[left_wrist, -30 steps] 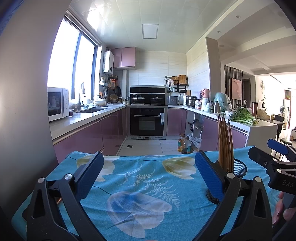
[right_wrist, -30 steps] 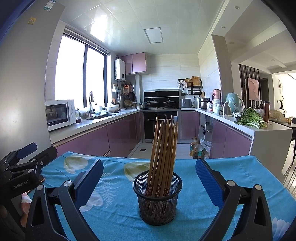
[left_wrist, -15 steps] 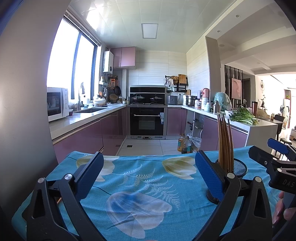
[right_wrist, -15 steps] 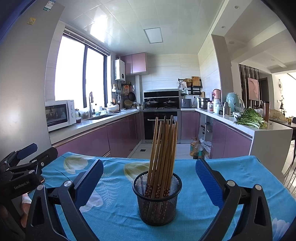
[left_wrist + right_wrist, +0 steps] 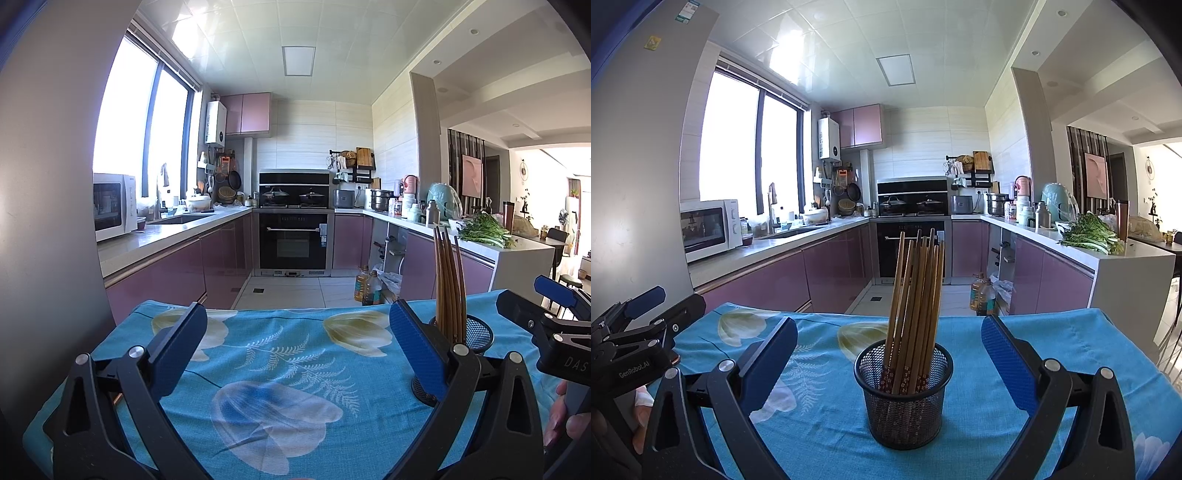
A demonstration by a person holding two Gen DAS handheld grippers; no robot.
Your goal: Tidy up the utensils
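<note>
The job looks like it is at its very start, or at its very end. No loose spoon, fork or stick lies on the blue flower cloth that covers the table, so I cannot tell which.

The right gripper is spread wide and holds nothing. The black mesh cup stands on the cloth right in the middle of its view, just past the two blue pads and between them. The cup is upright. Inside it stands a bunch of brown chopsticks. They lean a little and fan out at the top. Their low ends have a small flower print.

The left gripper is spread wide too, and it is empty. In front of it is only bare cloth. From this side the mesh cup sits to the right, partly hidden behind the right blue pad, with the chopsticks poking up.

If sticks must come out, I think the right gripper should go forward and a bit up, then squeeze the sticks above the rim. They are thin and smooth, so they may slip or spread. The cup is light and could tip over.
</note>
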